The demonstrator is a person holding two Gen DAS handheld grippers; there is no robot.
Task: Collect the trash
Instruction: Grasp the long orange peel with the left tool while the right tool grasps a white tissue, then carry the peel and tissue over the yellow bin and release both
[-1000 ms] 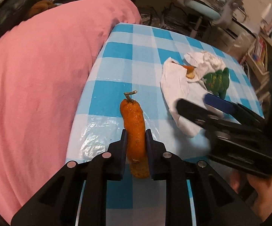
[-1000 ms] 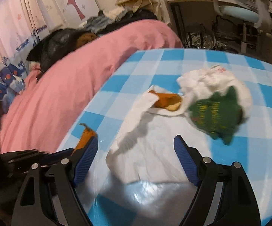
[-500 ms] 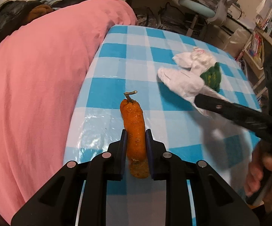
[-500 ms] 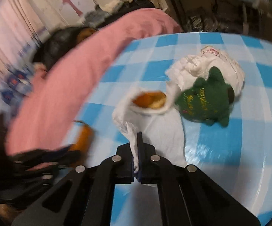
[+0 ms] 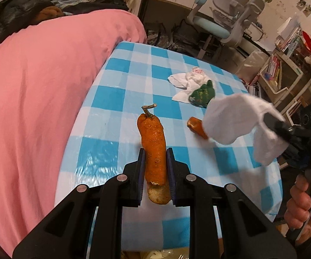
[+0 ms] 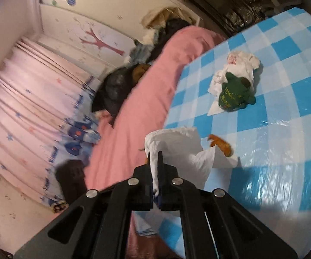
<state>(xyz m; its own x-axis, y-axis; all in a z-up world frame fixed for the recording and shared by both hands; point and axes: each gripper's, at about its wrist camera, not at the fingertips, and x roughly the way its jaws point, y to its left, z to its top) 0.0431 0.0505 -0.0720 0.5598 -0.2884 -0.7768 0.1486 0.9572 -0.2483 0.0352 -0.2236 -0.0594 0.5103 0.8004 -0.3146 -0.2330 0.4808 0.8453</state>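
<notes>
Your left gripper (image 5: 155,168) is clamped on a long, pebbly orange peel (image 5: 153,149) whose long axis runs up the frame, its dry stem toward the centre and its pithy cut end at the bottom between the fingers. Your right gripper (image 6: 155,181) pinches a soft, crumpled white tissue (image 6: 177,149) that billows above the glossy blue-checked tablecloth (image 6: 284,129). A small orange scrap (image 6: 221,144) lies just right of it. Toward the upper right, a green wrapper (image 6: 233,93) rests against more wadded tissue (image 6: 239,64).
</notes>
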